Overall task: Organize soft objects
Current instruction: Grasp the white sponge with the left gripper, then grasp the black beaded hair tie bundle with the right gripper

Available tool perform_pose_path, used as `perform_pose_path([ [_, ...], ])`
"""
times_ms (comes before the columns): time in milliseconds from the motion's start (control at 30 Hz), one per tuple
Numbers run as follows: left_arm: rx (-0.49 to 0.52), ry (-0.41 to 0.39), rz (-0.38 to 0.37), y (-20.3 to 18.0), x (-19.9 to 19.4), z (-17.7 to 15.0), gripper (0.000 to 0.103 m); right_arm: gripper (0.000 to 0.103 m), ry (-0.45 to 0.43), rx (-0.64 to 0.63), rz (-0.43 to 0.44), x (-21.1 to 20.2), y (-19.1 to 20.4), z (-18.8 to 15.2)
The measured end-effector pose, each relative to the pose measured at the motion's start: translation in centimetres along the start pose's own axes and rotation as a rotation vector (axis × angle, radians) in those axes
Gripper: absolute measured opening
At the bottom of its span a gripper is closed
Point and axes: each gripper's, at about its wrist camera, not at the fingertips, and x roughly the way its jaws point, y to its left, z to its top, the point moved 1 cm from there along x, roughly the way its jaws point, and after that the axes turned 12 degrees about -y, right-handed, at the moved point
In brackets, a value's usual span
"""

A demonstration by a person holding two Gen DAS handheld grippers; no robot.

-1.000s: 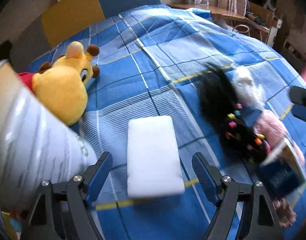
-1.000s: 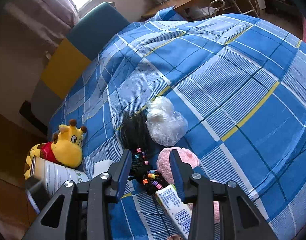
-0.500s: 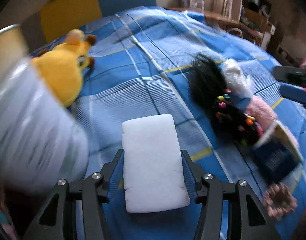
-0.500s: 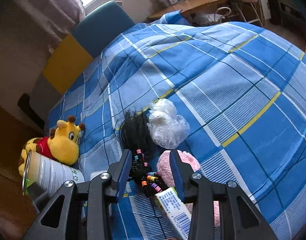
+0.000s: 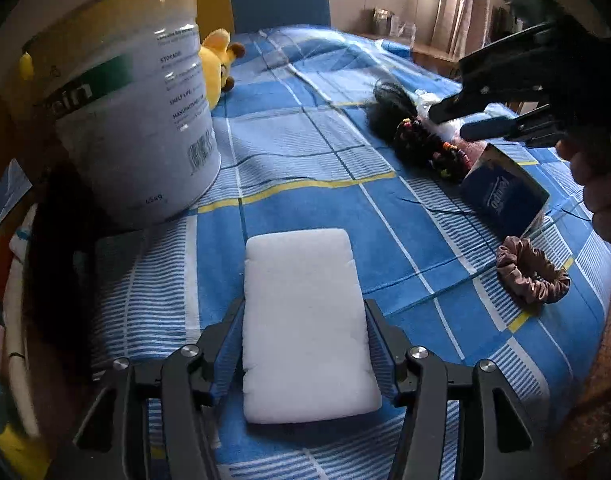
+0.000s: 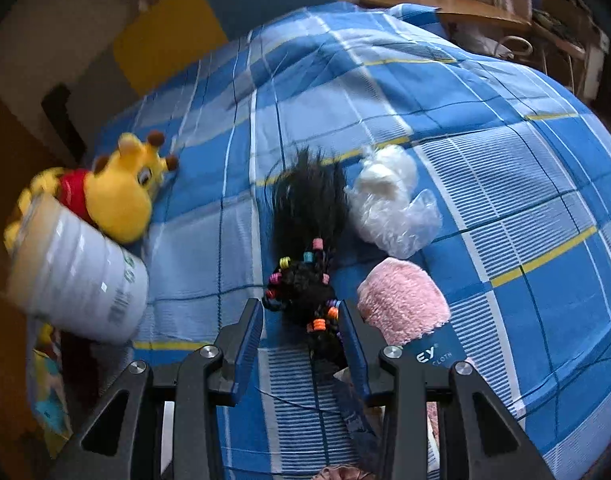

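Left claw clamped on white sponge above near edge of blue plaid bed, right claw apart around black beaded wig, tin can far left

A white rectangular sponge lies flat. A black braided wig with coloured beads lies beside a pink fluffy cloth and a yellow plush giraffe on the bed.
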Motion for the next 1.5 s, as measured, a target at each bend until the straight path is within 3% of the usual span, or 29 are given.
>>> perform_pose_path([
  [433,0.002,-0.079,-0.024,0.4,-0.7,-1.0,0.058,0.043,0.051,-0.263,-0.162,5.1,2.9,0.3],
  [467,0.003,-0.081,-0.023,0.4,-0.7,-1.0,0.058,0.04,0.063,-0.27,-0.16,5.7,2.8,0.1],
  [500,0.004,-0.083,-0.023,0.4,-0.8,-1.0,0.058,0.031,0.088,-0.281,-0.164,6.3,2.7,-0.2],
  [567,0.0,-0.085,-0.023,0.5,-0.6,-1.0,0.058,0.031,0.091,-0.311,-0.162,6.6,2.9,-0.5],
  [967,-0.008,-0.088,-0.025,0.6,-0.7,-1.2,0.058,0.035,0.103,-0.178,-0.089,7.4,0.1,0.3],
  [1367,-0.001,-0.082,-0.026,0.5,-0.9,-1.2,0.056,0.038,0.074,-0.292,-0.117,6.5,2.3,-0.8],
  [1500,-0.017,-0.043,-0.027,0.6,-1.5,-0.7,0.055,0.038,0.065,-0.31,-0.122,6.5,2.4,-0.8],
])
